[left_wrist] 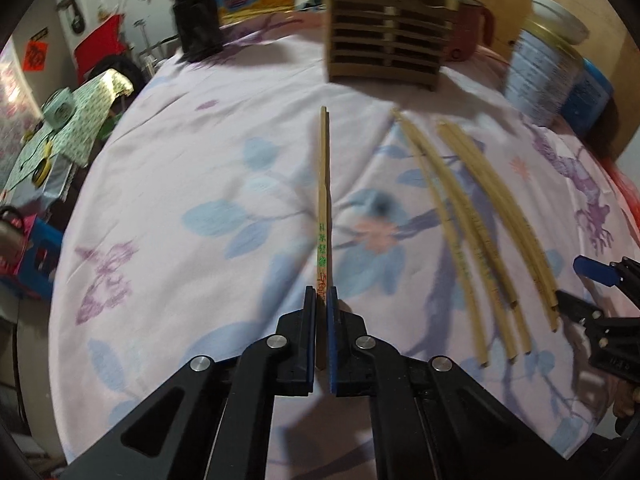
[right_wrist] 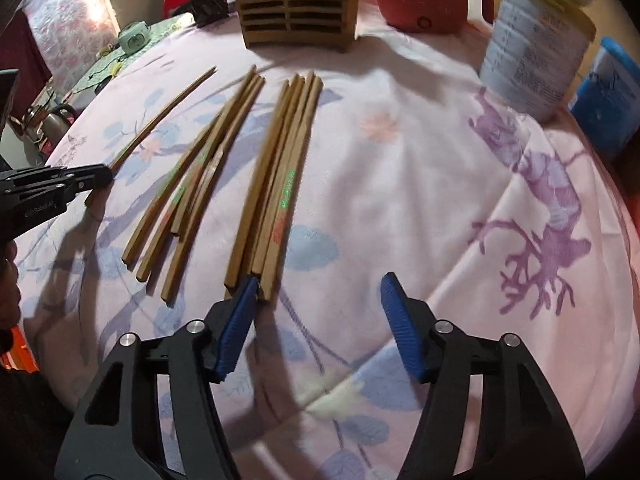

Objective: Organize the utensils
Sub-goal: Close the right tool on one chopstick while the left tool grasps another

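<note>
The left claw (left_wrist: 321,300) is clamped on the butt end of a chopstick pair (left_wrist: 323,184); gripped so far back, the pair could pivot or splay and slip. Its long axis runs straight away from the claw, tips toward the wooden holder (left_wrist: 386,28). The right claw (right_wrist: 316,292) gapes wide, holding nothing, its left pad touching the nearest chopstick bundle (right_wrist: 280,176) on the worktop (right_wrist: 400,184), which it could scatter.
</note>
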`<state>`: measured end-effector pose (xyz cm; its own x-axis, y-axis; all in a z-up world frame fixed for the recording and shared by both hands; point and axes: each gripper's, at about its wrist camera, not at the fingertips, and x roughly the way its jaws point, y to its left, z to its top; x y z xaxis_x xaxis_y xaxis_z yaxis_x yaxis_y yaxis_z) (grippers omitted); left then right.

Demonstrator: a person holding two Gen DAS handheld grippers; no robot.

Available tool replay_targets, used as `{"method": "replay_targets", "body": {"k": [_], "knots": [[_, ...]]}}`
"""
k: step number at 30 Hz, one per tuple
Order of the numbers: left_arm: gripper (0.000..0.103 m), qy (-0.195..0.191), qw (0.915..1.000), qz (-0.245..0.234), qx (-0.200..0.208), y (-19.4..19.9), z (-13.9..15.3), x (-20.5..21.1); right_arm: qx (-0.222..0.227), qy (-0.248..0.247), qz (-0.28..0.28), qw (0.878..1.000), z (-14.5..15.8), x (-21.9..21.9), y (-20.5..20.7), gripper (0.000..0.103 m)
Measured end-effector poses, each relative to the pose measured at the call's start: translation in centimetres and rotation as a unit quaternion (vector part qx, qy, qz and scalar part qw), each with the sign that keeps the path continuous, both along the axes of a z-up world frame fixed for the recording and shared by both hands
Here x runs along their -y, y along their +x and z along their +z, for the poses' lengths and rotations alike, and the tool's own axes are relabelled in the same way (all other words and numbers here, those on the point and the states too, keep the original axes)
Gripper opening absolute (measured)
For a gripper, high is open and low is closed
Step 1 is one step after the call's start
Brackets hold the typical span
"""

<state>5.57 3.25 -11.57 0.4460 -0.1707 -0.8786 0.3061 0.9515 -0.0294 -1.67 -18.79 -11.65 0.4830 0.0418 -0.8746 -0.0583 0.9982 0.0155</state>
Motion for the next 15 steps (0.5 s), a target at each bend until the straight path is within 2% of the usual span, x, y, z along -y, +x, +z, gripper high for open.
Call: {"method": "replay_targets", "body": {"k": [2, 4, 5, 6, 8, 12, 13, 15], "knots": [[0.006, 0.002, 1.0, 0.008, -0.002, -0.1, 0.0, -0.8, 0.005, 0.0, 0.004, 1.0, -0.1, -0.3, 0.2, 0.054], [0.006, 0.006, 0.9999, 0.009, -0.003, -0.2, 0.1, -1.1, 0.011, 0.01, -0.006, 1.0, 0.1, 0.4, 0.4, 0.034], [0.006, 0.008, 0.9999, 0.008, -0.002, -0.2, 0.1, -1.1, 0.013, 0.024, -0.024, 0.999, 0.1, 1.5, 0.6, 0.016], [0.006, 0.009, 0.9999, 0.008, -0.002, -0.3, 0.1, -1.1, 0.014, 0.038, -0.036, 0.999, 0.1, 2.1, 0.5, 0.008], [0.006, 0.011, 0.9999, 0.009, -0.001, -0.4, 0.1, -1.1, 0.014, 0.042, -0.054, 0.998, 0.3, 3.4, 0.3, 0.007], [0.006, 0.008, 0.9999, 0.013, 0.004, -0.4, 0.0, -1.2, 0.024, 0.016, -0.032, 0.999, 0.3, 2.1, -0.4, 0.014], [0.006, 0.008, 0.9999, 0.013, 0.007, -0.6, 0.0, -1.2, 0.028, 0.016, -0.031, 0.999, 0.3, 2.0, -0.5, 0.014], [0.006, 0.009, 0.9998, 0.013, 0.012, -0.7, -0.1, -1.1, 0.029, 0.03, -0.029, 0.999, 0.2, 2.3, -0.6, 0.007]]}}
